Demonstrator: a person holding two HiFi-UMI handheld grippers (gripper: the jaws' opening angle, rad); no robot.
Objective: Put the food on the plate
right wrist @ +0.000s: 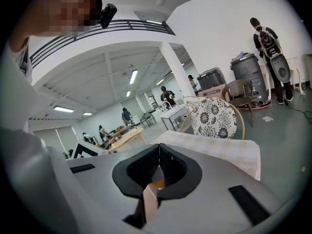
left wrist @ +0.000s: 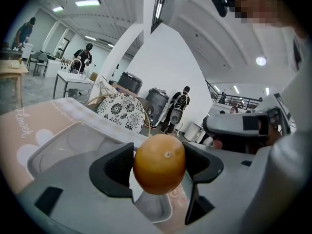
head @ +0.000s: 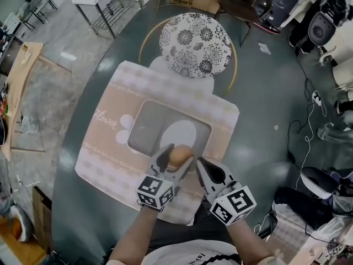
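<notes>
A round orange fruit (head: 179,155) hangs just above the near rim of a grey tray (head: 144,121), with my left gripper (head: 177,159) shut on it. In the left gripper view the orange (left wrist: 159,164) fills the gap between both black jaws of the left gripper (left wrist: 159,168). A white oval plate (head: 180,136) lies in the tray, just beyond the fruit. My right gripper (head: 202,168) is close to the right of the left one, shut and holding nothing. In the right gripper view the right gripper (right wrist: 158,165) has its jaw tips touching.
The tray rests on a pink placemat (head: 107,142) on a dark round table (head: 259,104). A chair with a black-and-white patterned seat (head: 194,37) stands at the table's far side. People, tables and machines are farther off in the room.
</notes>
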